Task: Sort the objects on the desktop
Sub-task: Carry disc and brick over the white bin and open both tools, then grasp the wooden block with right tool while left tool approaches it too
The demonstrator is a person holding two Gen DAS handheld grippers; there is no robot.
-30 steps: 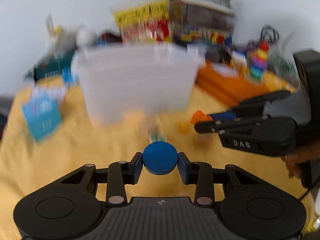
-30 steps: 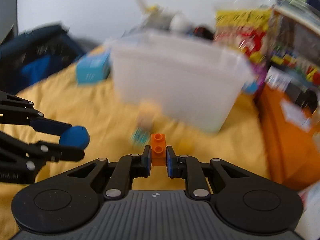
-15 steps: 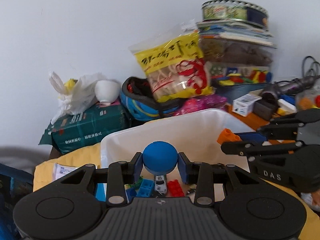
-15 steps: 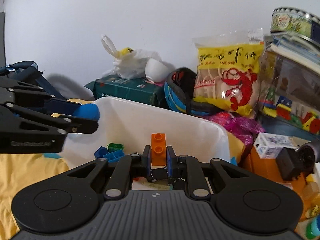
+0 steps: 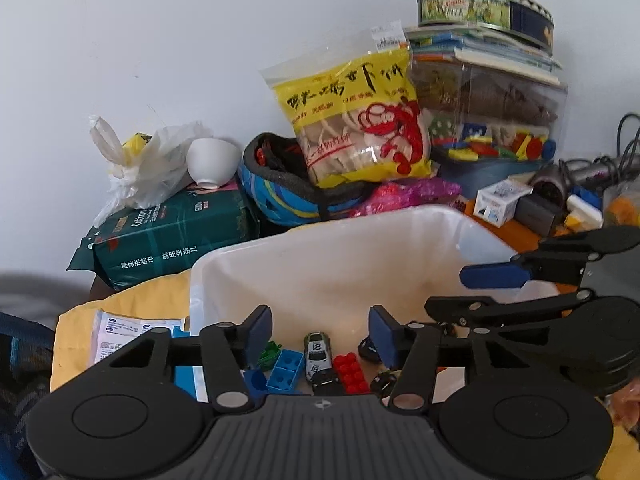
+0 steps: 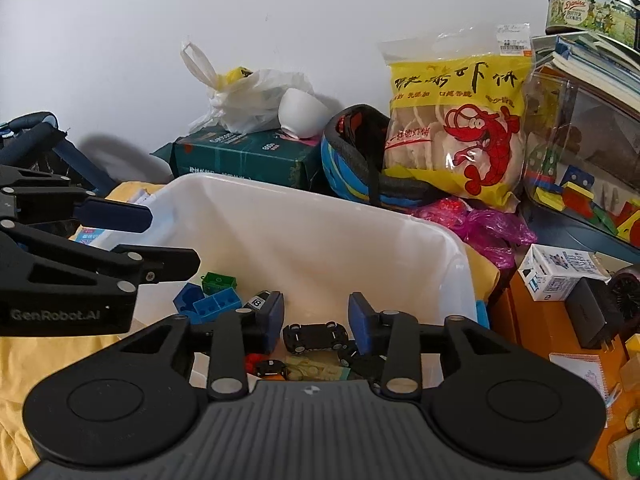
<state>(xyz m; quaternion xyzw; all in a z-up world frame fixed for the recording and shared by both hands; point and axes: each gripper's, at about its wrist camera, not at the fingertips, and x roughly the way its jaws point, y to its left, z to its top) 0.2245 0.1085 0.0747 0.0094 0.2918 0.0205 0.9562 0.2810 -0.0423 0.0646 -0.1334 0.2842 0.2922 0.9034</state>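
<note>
Left gripper, lower centre, hangs spread and empty over the white bin to drop toys among the blue brick and toy car. Right gripper, likewise spread. Half a second earlier they clasped a blue ball and an orange brick.

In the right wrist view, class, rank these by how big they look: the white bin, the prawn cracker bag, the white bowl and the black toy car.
1. white bin
2. prawn cracker bag
3. white bowl
4. black toy car

The bowl and car look close in size; the car lies nearer the camera, so their order is unsure.
</note>
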